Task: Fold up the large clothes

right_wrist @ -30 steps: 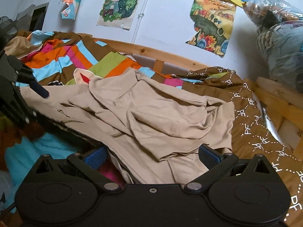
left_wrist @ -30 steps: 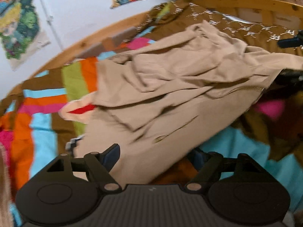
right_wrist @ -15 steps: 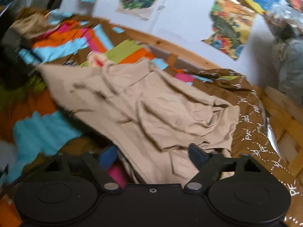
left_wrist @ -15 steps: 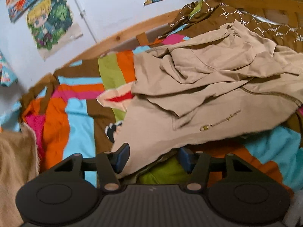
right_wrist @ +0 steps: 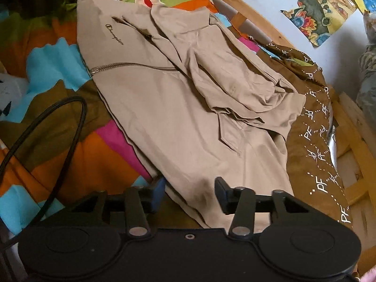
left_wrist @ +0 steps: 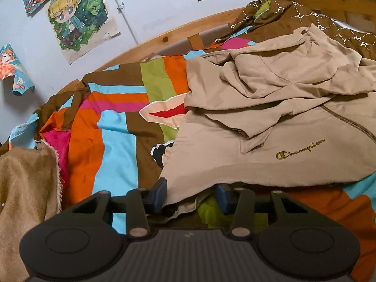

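My left gripper (left_wrist: 191, 196) is spread, its fingers straddling one hem corner of the single tan zip jacket (left_wrist: 270, 127) on the striped bedspread (left_wrist: 112, 145). The jacket's long axis runs hem-near to collar-far. My right gripper (right_wrist: 189, 193) is spread over the opposite hem.

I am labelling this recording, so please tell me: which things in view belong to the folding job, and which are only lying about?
For the job:
beige Champion jacket
left gripper, at its hem
right gripper, at its hem

Lying about:
striped blanket
brown PF-patterned cloth
tan fleece
black cable
wall posters
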Demonstrator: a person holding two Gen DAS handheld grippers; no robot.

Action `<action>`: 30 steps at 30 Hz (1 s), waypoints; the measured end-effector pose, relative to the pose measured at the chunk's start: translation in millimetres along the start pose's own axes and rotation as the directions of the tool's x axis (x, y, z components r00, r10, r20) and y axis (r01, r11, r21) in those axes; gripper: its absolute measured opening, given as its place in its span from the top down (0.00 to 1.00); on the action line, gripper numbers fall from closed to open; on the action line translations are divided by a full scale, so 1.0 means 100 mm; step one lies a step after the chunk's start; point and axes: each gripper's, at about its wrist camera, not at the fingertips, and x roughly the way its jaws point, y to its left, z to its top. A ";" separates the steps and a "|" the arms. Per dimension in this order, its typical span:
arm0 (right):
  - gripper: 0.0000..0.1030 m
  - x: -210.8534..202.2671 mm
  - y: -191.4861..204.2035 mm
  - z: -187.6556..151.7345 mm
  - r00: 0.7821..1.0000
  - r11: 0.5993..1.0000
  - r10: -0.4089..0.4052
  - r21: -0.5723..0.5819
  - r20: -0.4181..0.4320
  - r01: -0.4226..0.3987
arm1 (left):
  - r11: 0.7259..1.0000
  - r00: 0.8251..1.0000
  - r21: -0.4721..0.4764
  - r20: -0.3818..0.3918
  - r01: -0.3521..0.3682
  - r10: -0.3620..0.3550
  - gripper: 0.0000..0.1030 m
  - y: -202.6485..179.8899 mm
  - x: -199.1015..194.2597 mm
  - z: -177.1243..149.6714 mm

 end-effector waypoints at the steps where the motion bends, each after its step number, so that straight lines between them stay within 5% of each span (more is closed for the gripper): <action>1: 0.44 -0.02 0.00 -0.01 1.000 1.000 0.005 -0.003 0.001 -0.005 | 1.000 1.000 0.006 0.002 0.000 0.000 0.53 0.00 0.00 0.00; 9: 0.46 -0.01 -0.02 -0.08 0.999 0.997 -0.020 -0.072 -0.044 0.017 | 1.000 1.000 0.005 0.004 -0.002 0.002 0.57 -0.01 0.01 0.00; 12: 0.65 0.02 -0.05 -0.10 0.998 0.998 -0.041 -0.053 -0.043 0.039 | 1.000 1.000 0.013 0.006 0.023 -0.023 0.85 -0.05 -0.01 -0.02; 15: 0.80 0.05 -0.12 -0.14 0.999 0.999 -0.038 0.008 -0.036 0.039 | 0.999 0.999 0.039 0.048 0.023 -0.024 0.97 -0.11 -0.07 -0.04; 19: 0.94 -0.02 -0.21 -0.12 0.998 0.994 -0.054 0.095 0.017 0.052 | 1.000 0.993 -0.017 0.120 0.024 -0.022 0.99 -0.05 -0.24 0.00; 23: 0.97 -0.18 -0.25 -0.09 0.987 0.984 -0.136 0.125 0.081 0.125 | 0.996 0.984 -0.070 0.176 0.049 -0.036 1.00 0.08 -0.48 0.04; 30: 0.99 -0.71 -0.25 -0.05 0.928 0.932 -0.343 0.180 0.147 0.316 | 0.979 0.966 -0.125 0.224 0.159 -0.128 1.00 0.32 -1.19 0.10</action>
